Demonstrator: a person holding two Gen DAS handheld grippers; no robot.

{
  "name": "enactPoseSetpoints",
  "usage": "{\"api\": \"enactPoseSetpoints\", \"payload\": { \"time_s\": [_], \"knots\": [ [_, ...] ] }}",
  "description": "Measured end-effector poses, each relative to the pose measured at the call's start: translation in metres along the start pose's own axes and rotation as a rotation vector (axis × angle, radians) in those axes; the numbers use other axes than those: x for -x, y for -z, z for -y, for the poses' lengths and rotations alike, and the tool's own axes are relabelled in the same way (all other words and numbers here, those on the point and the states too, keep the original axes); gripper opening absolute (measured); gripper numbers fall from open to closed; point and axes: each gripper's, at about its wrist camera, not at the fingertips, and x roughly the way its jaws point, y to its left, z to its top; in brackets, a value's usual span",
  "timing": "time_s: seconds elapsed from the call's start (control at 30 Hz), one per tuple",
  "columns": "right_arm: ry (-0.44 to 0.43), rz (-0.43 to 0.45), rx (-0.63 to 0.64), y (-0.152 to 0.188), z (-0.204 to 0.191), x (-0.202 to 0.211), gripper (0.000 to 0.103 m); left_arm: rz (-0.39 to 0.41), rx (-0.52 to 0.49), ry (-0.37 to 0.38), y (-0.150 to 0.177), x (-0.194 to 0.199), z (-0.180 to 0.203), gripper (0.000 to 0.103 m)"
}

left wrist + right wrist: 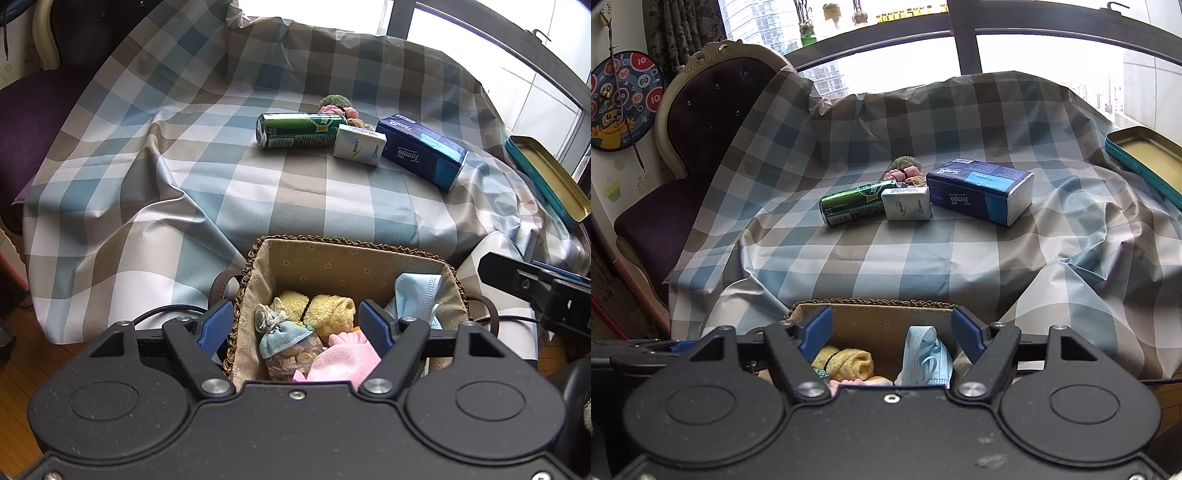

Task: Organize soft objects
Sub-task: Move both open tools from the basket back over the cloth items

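A woven basket (351, 258) with a cloth lining stands at the near edge of the checked cloth. It holds a rolled yellow towel (328, 308), a small sachet with a blue cap (284, 345), a pink cloth (345, 356) and a blue face mask (415, 295). My left gripper (295, 325) is open and empty above the basket. My right gripper (892, 330) is open and empty over the same basket (871, 306); the towel (846, 363) and mask (925, 356) show between its fingers. Small soft hair ties (905, 171) lie further back on the cloth.
On the checked cloth (258, 199) lie a green can (295, 129), a small white tissue pack (358, 144) and a blue Tempo tissue pack (421, 149). An open teal tin (546, 177) sits at the right edge. A dark chair (713, 107) stands left.
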Motion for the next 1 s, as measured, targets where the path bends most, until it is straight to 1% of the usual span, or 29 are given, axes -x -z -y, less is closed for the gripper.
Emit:
{"api": "enactPoseSetpoints", "payload": {
  "time_s": [0.37, 0.4, 0.43, 0.47, 0.57, 0.77, 0.9, 1.0],
  "knots": [
    [0.006, -0.019, -0.010, 0.002, 0.001, -0.004, 0.073, -0.013, -0.030, 0.001, 0.003, -0.002, 0.004, 0.071],
    [0.008, -0.022, -0.012, 0.003, 0.001, -0.004, 0.073, -0.014, -0.033, 0.002, 0.003, -0.002, 0.005, 0.072],
    [0.008, -0.024, -0.013, 0.003, 0.002, -0.005, 0.074, -0.013, -0.035, 0.003, 0.003, -0.002, 0.005, 0.078],
    [0.009, -0.027, -0.016, 0.003, 0.002, -0.005, 0.074, -0.008, -0.038, 0.003, 0.004, -0.001, 0.005, 0.081],
    [0.011, -0.032, -0.023, 0.004, 0.004, -0.005, 0.074, 0.002, -0.051, 0.001, 0.004, 0.001, 0.007, 0.081],
    [0.012, -0.044, -0.043, 0.004, 0.009, -0.008, 0.075, -0.003, -0.067, 0.000, 0.002, -0.001, 0.009, 0.081],
    [0.027, -0.045, -0.037, 0.001, 0.010, -0.012, 0.076, 0.000, -0.083, -0.004, -0.002, -0.003, 0.009, 0.082],
    [0.030, -0.042, -0.027, -0.004, 0.010, -0.015, 0.079, 0.010, -0.100, -0.009, -0.008, -0.004, 0.008, 0.084]
  ]
}}
